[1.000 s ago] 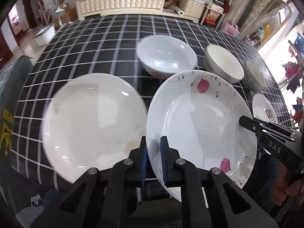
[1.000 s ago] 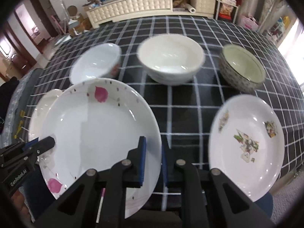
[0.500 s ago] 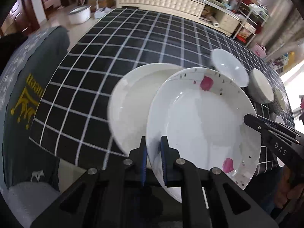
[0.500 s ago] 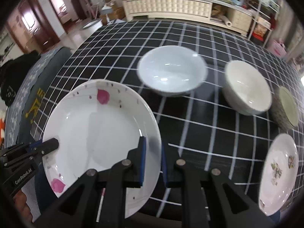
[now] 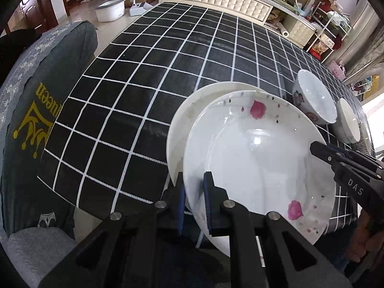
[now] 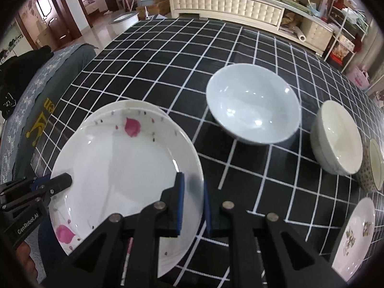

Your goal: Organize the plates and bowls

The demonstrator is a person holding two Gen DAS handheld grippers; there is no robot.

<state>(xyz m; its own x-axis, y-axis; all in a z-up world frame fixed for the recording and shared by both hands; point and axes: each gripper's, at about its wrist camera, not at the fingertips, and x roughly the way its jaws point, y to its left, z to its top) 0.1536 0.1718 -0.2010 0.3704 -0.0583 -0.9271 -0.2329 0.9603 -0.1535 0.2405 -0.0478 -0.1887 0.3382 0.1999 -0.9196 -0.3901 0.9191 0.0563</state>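
Both grippers hold a white plate with pink petals [image 5: 259,165] by opposite rims. My left gripper [image 5: 194,199] is shut on its left rim; it also shows in the right wrist view [image 6: 51,183]. My right gripper [image 6: 193,199] is shut on its right rim [image 6: 134,168]; it also shows in the left wrist view [image 5: 321,150]. The petal plate hovers over a plain white plate [image 5: 189,110] [image 6: 124,104] on the checked table, covering most of it. I cannot tell whether they touch.
A wide white bowl [image 6: 252,103], a cream bowl [image 6: 336,139], a patterned bowl [image 6: 374,165] and a flower-print plate [image 6: 355,237] sit to the right. A chair with a dark cloth [image 5: 31,110] stands left of the black checked table [image 5: 168,55].
Both grippers carried the petal plate leftward, from beside the plain white plate to above it. The plain plate is now mostly covered.
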